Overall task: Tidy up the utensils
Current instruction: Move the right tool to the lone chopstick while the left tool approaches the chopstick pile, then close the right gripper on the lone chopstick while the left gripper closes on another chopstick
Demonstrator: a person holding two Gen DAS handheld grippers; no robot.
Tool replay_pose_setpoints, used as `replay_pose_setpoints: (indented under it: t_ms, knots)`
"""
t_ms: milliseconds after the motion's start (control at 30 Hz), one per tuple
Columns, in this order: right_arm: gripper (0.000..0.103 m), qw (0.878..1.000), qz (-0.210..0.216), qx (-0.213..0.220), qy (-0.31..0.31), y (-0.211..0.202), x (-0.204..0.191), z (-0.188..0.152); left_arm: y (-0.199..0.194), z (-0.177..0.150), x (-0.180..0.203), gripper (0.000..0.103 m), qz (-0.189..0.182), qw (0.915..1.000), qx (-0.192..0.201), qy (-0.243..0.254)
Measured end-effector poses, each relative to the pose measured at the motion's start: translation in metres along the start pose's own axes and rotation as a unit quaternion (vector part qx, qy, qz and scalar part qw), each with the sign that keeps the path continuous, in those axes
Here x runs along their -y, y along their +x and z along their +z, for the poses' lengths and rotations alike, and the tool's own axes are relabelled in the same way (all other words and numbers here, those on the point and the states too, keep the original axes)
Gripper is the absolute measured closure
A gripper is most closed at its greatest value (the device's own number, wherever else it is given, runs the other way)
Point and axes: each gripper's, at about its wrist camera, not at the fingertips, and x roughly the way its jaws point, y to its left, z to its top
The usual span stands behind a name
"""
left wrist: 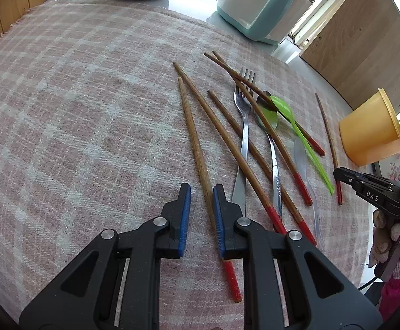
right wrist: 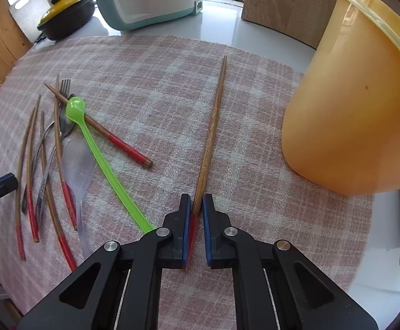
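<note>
Right gripper (right wrist: 197, 203) clamps chopstick (right wrist: 213, 126) at red end, tip pointing away.

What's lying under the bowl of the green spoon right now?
The green spoon has its bowl resting on a red-tipped chopstick that crosses the metal spoon and fork. Whether it also touches the metal spoon's bowl is hidden.

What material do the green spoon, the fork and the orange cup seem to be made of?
Green spoon: likely plastic, glossy and slightly translucent.
Fork: metal, probably steel; silvery, mirror-like shine.
Orange cup: apparently plastic, smooth and semi-translucent; light glows through its wall.
</note>
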Motion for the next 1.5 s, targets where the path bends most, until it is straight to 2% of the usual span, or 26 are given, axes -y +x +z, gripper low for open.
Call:
replay_pose_setpoints:
  t_ms: [200,300,633,933,1133,1233,1300,1367,1467,1500]
  knots:
    - [0.096,1.000,0.019,-0.012,-0.017,-0.009,-0.006,-0.025,0.004,0.005,0.000,0.089,0.000,1.0000,-0.001,-0.002]
    - [0.096,0.999,0.018,-0.019,-0.031,-0.011,-0.010,-0.028,0.006,0.010,-0.001,0.089,0.002,1.0000,-0.002,-0.003]
    - [0.094,0.999,0.008,-0.024,-0.033,-0.002,-0.013,0.014,0.013,0.028,-0.003,0.088,0.013,0.9999,-0.007,-0.005]
    - [0.093,0.999,-0.018,-0.032,-0.032,0.011,-0.013,0.048,0.017,0.039,-0.009,0.090,0.019,0.9998,-0.003,-0.009]
    - [0.084,0.997,-0.037,-0.036,-0.050,0.020,-0.019,0.068,0.011,0.036,-0.009,0.095,0.031,0.9995,0.006,0.004]
    - [0.085,0.998,-0.024,-0.044,-0.047,0.023,-0.020,0.076,0.011,0.037,-0.012,0.095,0.027,0.9996,0.003,-0.001]
    - [0.088,0.998,-0.008,-0.050,-0.045,0.025,-0.024,0.083,0.014,0.039,-0.014,0.081,0.029,0.9995,-0.007,-0.011]
    - [0.089,0.997,-0.005,-0.055,-0.052,0.027,-0.027,0.089,0.014,0.044,-0.014,0.062,0.017,0.9996,-0.009,-0.018]
    - [0.089,0.996,-0.012,-0.059,-0.060,0.029,-0.032,0.098,0.018,0.047,-0.005,0.062,0.034,0.9994,-0.006,0.005]
    - [0.089,0.996,-0.012,-0.064,-0.060,0.031,-0.034,0.101,0.019,0.047,-0.002,0.065,0.042,0.9990,-0.003,0.012]
